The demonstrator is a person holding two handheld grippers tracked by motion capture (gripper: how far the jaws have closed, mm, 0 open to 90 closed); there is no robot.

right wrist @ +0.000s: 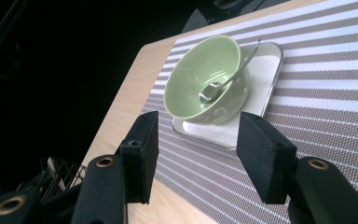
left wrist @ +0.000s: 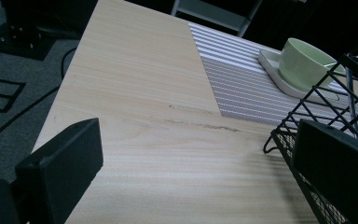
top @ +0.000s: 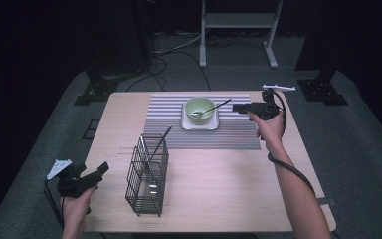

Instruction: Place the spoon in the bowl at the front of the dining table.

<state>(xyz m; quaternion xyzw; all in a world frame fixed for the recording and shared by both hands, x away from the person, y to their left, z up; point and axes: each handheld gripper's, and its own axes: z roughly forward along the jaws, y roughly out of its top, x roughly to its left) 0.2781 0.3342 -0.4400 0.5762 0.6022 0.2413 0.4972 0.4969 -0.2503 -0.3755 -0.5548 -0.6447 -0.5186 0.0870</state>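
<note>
On the wooden table (top: 219, 174), the right gripper (top: 236, 107) hangs with jaws spread near the green bowl (top: 200, 107) with 1 spoon (top: 210, 109); the left gripper (top: 102, 168), also spread, waits beside the wire basket (top: 147, 177)

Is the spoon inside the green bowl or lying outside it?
Inside. The spoon has its head resting in the green bowl, and its handle leans over the rim.

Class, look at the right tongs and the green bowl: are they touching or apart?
Apart. The right gripper view shows the right tongs open, with striped placemat visible between the fingertips and the green bowl.
</note>
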